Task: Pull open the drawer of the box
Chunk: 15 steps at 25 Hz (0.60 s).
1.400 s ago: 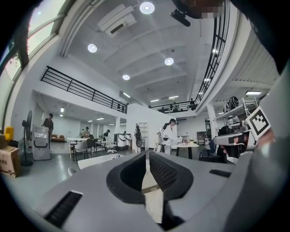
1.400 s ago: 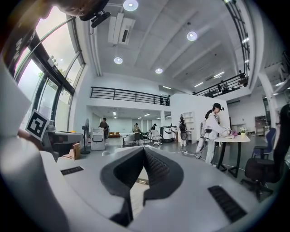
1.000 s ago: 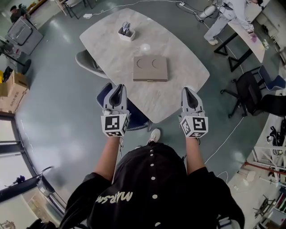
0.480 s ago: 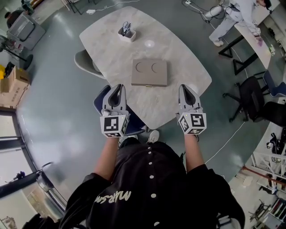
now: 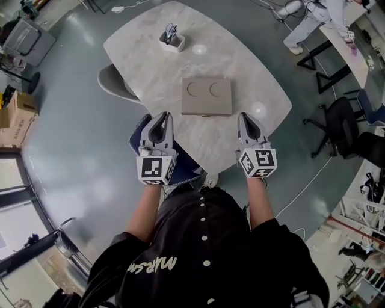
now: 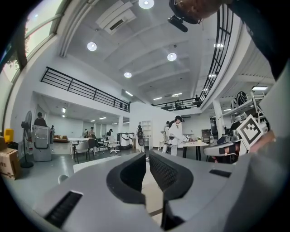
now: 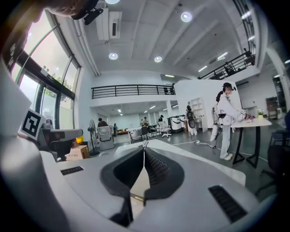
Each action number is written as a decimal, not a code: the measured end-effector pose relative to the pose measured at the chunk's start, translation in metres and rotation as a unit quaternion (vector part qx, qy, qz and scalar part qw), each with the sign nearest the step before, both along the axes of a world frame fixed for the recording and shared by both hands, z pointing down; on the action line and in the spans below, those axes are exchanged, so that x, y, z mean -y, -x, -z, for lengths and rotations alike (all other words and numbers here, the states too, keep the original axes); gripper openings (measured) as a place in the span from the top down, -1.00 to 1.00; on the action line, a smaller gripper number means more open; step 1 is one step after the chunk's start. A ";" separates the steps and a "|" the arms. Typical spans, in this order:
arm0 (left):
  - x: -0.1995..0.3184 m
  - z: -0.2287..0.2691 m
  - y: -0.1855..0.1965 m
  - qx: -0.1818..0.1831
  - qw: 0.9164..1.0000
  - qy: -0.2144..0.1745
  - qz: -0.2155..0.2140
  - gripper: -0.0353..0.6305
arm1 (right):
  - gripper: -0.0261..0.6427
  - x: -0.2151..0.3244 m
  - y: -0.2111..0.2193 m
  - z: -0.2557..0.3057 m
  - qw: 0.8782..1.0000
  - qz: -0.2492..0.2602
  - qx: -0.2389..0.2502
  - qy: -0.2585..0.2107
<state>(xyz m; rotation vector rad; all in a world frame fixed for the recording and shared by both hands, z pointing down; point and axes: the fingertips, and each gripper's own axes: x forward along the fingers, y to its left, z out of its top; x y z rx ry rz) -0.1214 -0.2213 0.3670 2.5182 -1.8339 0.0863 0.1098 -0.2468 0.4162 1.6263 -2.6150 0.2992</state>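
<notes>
A flat beige box (image 5: pixel 206 96) with two round recesses in its lid lies on the marble table (image 5: pixel 150 66), with a small handle on its near edge. In the head view my left gripper (image 5: pixel 159 119) is held short of the table's near edge, left of the box, jaws together and empty. My right gripper (image 5: pixel 248 120) hovers at the table's near edge, right of the box, also shut on nothing. Both point away from me. The left gripper (image 6: pixel 147 155) and right gripper (image 7: pixel 144 150) show only the room ahead in their own views.
A white holder with scissors (image 5: pixel 171 37) stands at the table's far end. A blue chair (image 5: pixel 183 163) sits below the near edge between my arms, a grey chair (image 5: pixel 113 83) at the left side. A black office chair (image 5: pixel 344 123) and a person (image 5: pixel 310 18) are to the right.
Both grippers have edged slightly forward toward the table's near edge, and the head view has shifted a little. The box has not moved.
</notes>
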 end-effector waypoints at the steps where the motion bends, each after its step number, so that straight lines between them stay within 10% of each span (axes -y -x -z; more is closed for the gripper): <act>1: 0.000 -0.004 0.001 -0.003 1.000 0.006 -0.001 0.81 | 0.93 0.001 0.004 -0.009 1.000 0.003 0.006 0.013; 15: -0.017 -0.069 0.002 -0.010 0.997 0.065 -0.031 0.81 | 0.87 0.023 0.066 -0.191 0.968 0.029 0.075 0.236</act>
